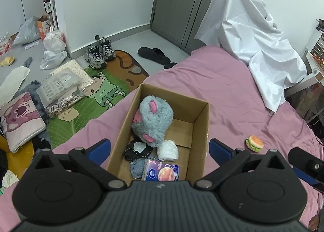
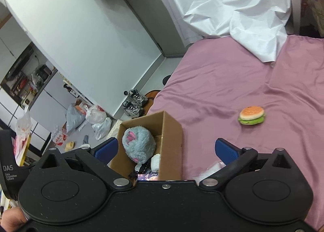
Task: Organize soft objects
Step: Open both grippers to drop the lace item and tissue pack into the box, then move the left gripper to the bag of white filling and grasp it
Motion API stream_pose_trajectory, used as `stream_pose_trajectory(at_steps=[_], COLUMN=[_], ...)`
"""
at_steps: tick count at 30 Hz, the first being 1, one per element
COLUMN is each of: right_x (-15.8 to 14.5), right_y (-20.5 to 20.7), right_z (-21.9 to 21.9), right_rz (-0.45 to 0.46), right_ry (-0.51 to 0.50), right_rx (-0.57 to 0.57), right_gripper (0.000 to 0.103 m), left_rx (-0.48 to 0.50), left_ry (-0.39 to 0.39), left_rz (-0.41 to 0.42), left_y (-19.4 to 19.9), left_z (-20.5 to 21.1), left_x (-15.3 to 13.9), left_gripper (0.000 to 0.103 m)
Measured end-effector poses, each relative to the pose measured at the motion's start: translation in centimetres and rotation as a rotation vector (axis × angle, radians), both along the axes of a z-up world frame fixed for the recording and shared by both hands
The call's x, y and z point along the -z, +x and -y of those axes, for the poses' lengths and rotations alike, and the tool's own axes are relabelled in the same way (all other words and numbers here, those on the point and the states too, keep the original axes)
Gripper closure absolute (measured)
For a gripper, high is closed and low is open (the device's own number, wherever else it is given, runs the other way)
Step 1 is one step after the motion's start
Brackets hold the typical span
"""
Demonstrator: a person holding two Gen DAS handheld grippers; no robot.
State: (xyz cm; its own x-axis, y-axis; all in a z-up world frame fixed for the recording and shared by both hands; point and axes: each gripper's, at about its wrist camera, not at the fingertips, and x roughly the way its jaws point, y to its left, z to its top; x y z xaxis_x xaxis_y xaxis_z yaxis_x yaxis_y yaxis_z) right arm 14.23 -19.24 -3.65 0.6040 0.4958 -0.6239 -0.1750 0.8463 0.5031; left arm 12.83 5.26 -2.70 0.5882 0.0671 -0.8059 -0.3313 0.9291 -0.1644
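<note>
An open cardboard box (image 1: 200, 122) stands on the pink bed. In it lie a grey plush with pink ears (image 1: 154, 118), a white soft bundle (image 1: 168, 150), a black patterned pouch (image 1: 136, 151) and a tissue pack (image 1: 162, 173). The box (image 2: 172, 136) and plush (image 2: 138, 144) also show in the right wrist view. A soft toy burger (image 1: 254, 143) lies on the sheet to the right of the box, also in the right wrist view (image 2: 252, 115). My left gripper (image 1: 160, 149) is open and empty above the box's near end. My right gripper (image 2: 167, 151) is open and empty over the box's right wall.
A white sheet (image 1: 249, 29) drapes something at the bed's far end. On the floor to the left are shoes (image 1: 99, 53), a slipper (image 1: 154, 54), plastic bags (image 1: 53, 49), packages (image 1: 58, 86), a cushion (image 1: 20, 118) and a cartoon mat (image 1: 105, 92). The pink bed (image 2: 232, 82) stretches to the right.
</note>
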Motion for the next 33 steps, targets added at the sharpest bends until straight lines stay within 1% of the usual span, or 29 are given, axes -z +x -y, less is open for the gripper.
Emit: stream_pose_trajectory(at_steps=[7, 10, 14, 20, 23, 28, 33], right_x=[-0.1, 0.2, 0.5, 0.4, 0.6, 1.4, 1.8], right_y=[0.0, -0.1, -0.4, -1.1, -1.3, -1.3, -1.2], right_z=[2.9, 4.2, 6.4, 10.9, 12.7, 14.0, 14.4], right_rz=[-0.028, -0.055, -0.085, -0.075, -0.076, -0.086, -0.086], right_ry=[0.021, 0.041, 0.080, 0.124, 0.133, 0.142, 0.148], right_rx=[0.055, 0.082, 0.122, 0.234, 0.271, 0.296, 0.290], right_gripper=[0.000, 0.000, 0.000, 0.000, 0.000, 0.000, 0.000], left_rx=[0.031, 0.045, 0.063, 0.089, 0.099, 0.115, 0.123], left_ry=[0.012, 0.001, 0.010, 0.002, -0.002, -0.016, -0.029], left_rz=[-0.007, -0.011, -0.017, -0.024, -0.016, -0.002, -0.013], left_y=[-0.2, -0.2, -0.4, -0.7, -0.8, -0.7, -0.5], left_z=[2.2, 3.3, 5.1, 7.1, 8.0, 9.6, 12.0], left_x=[-0.7, -0.6, -0.2, 0.4, 0.6, 0.9, 2.2], left_gripper=[0.001, 0.001, 0.001, 0.001, 0.001, 0.003, 0.003])
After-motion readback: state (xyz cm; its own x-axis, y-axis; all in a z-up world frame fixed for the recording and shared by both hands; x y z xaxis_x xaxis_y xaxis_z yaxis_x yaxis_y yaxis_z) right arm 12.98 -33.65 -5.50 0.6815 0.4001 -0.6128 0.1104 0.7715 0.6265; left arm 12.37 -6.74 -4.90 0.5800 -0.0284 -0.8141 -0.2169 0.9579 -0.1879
